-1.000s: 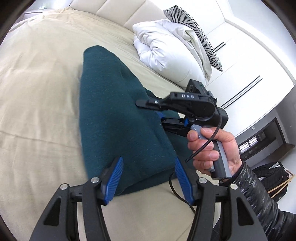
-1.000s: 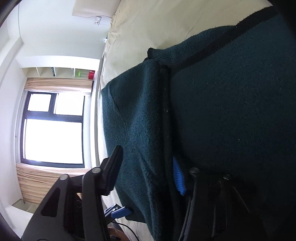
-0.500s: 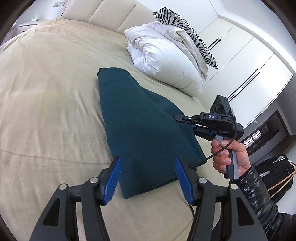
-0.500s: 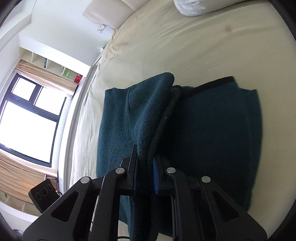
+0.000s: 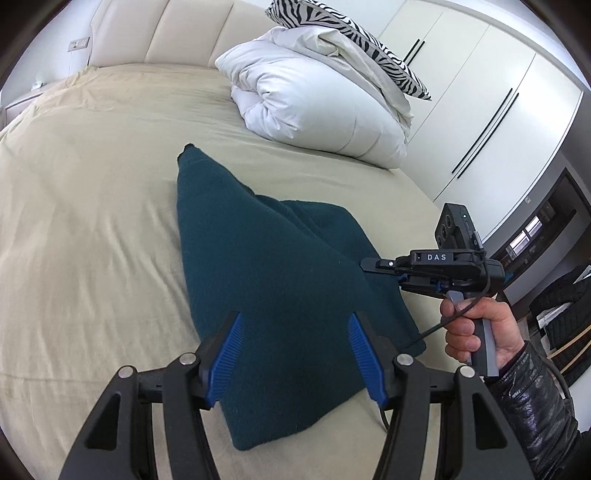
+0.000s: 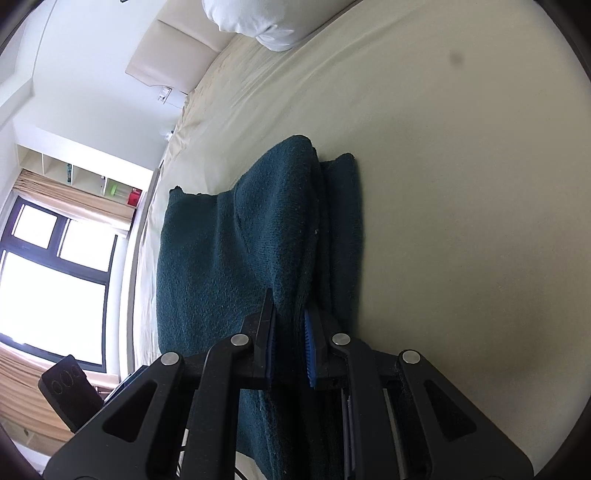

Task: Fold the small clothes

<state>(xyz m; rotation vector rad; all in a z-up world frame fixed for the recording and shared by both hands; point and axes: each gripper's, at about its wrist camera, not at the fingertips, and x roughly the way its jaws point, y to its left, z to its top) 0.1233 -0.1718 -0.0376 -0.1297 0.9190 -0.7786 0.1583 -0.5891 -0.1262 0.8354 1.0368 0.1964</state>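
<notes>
A dark teal knitted garment lies folded on the beige bed. My left gripper is open and empty, hovering above the garment's near end. My right gripper is shut on the garment's edge and holds the folded layers pinched between its blue pads. In the left wrist view the right gripper reaches in from the right at the garment's right edge, held by a hand.
A white duvet with a zebra-print pillow lies at the bed's far right. White wardrobe doors stand to the right. A window and curtains show at the left of the right wrist view.
The right gripper closed on the garment's edge and pulled back, drawing the fold over. The left gripper backed away and rose, so more of the bed shows.
</notes>
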